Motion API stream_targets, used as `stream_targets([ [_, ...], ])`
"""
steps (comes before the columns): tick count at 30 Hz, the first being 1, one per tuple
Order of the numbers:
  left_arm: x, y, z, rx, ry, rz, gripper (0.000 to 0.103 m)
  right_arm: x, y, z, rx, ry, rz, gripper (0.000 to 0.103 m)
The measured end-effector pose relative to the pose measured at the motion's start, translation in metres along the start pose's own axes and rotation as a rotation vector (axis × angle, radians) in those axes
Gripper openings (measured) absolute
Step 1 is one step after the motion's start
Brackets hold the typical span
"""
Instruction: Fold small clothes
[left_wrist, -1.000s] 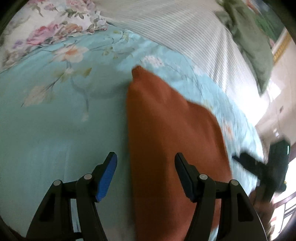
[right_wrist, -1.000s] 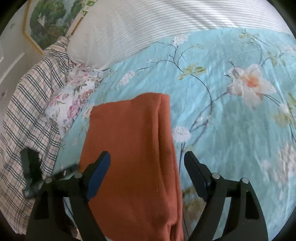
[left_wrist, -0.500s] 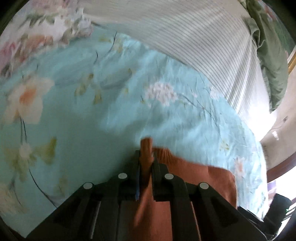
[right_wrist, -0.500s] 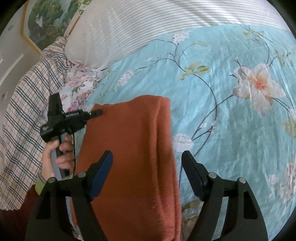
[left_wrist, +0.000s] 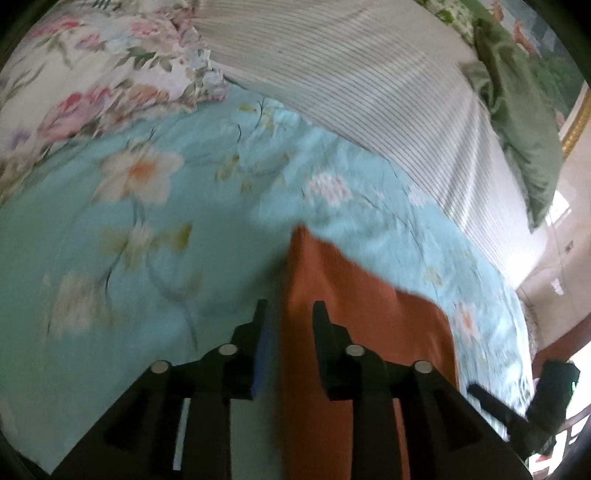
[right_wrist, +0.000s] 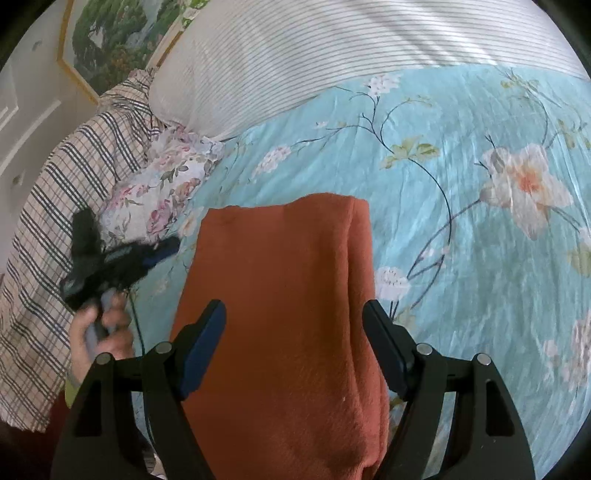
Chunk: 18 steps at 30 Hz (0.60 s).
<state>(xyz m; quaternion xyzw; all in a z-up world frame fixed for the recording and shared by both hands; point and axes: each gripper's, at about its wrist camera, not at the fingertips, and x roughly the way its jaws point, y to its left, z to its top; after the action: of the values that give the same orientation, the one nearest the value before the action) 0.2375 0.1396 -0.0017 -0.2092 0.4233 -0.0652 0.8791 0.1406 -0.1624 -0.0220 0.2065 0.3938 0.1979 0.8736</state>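
One turquoise floral bedspread (right_wrist: 461, 258) fills both views, with a striped pillow (right_wrist: 295, 62) toward twelve o'clock. On it lies the folded orange garment (right_wrist: 280, 314), running from centre to six o'clock. Right gripper (right_wrist: 295, 332) hovers above it, jaws spread wide. Left gripper (left_wrist: 286, 325), jaws narrowly parted, straddles the garment's left edge.

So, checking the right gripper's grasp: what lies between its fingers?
In the right wrist view, the orange garment fills the gap of the open right gripper, lying on the floral sheet.
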Motion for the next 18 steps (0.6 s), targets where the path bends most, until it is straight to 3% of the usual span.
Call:
stream_targets([
  [5,-0.035,-0.014,-0.054,0.056,0.035,-0.007,0.056,-0.015,0.004,-0.016,-0.026,0.013,-0.012,0.077],
  [7,-0.047,-0.021,-0.075,0.083,0.047,-0.009,0.059,-0.021,0.006,-0.024,-0.042,0.02,-0.018,0.077],
  [11,-0.07,-0.032,-0.112,0.122,0.064,0.003,0.075,-0.028,0.007,-0.042,-0.077,0.034,-0.053,0.077],
  [15,-0.088,-0.039,-0.145,0.15,0.055,0.033,0.08,-0.036,0.007,-0.067,-0.112,0.06,-0.113,0.077],
  [18,-0.097,-0.044,-0.168,0.2,0.048,0.103,0.08,-0.044,0.008,-0.085,-0.136,0.079,-0.152,0.077],
])
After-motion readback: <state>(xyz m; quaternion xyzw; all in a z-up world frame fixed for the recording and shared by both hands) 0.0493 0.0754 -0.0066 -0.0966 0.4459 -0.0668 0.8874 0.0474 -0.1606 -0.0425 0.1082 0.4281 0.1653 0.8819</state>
